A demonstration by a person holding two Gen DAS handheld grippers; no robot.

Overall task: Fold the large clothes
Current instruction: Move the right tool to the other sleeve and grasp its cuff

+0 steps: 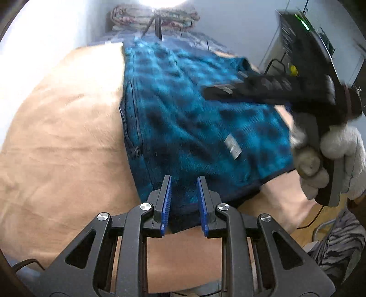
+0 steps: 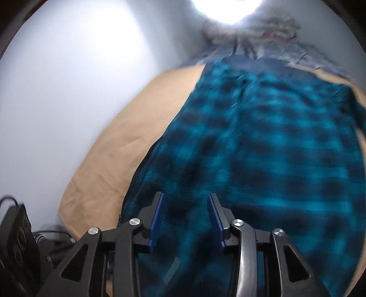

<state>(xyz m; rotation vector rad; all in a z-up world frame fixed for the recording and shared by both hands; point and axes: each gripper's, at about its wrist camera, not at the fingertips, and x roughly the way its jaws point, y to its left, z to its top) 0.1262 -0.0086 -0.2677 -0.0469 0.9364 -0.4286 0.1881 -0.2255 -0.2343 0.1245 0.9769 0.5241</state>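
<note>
A blue and black patterned fleece jacket [image 1: 187, 114] lies spread on a tan blanket [image 1: 64, 141], its zipper along the left edge. My left gripper [image 1: 184, 182] is open, its blue pads over the jacket's near hem. The right gripper [image 1: 212, 92] shows in the left wrist view, held by a gloved hand [image 1: 338, 155] above the jacket's right side. In the right wrist view the right gripper [image 2: 186, 198] is open over the jacket [image 2: 263, 148], holding nothing. The view is blurred.
A folded patterned quilt [image 1: 155, 17] and a tripod lie at the far end of the bed. A black device with a green light [image 1: 304, 38] stands at the right. A white wall [image 2: 68, 91] is on the left. Striped cloth [image 1: 340, 246] hangs at lower right.
</note>
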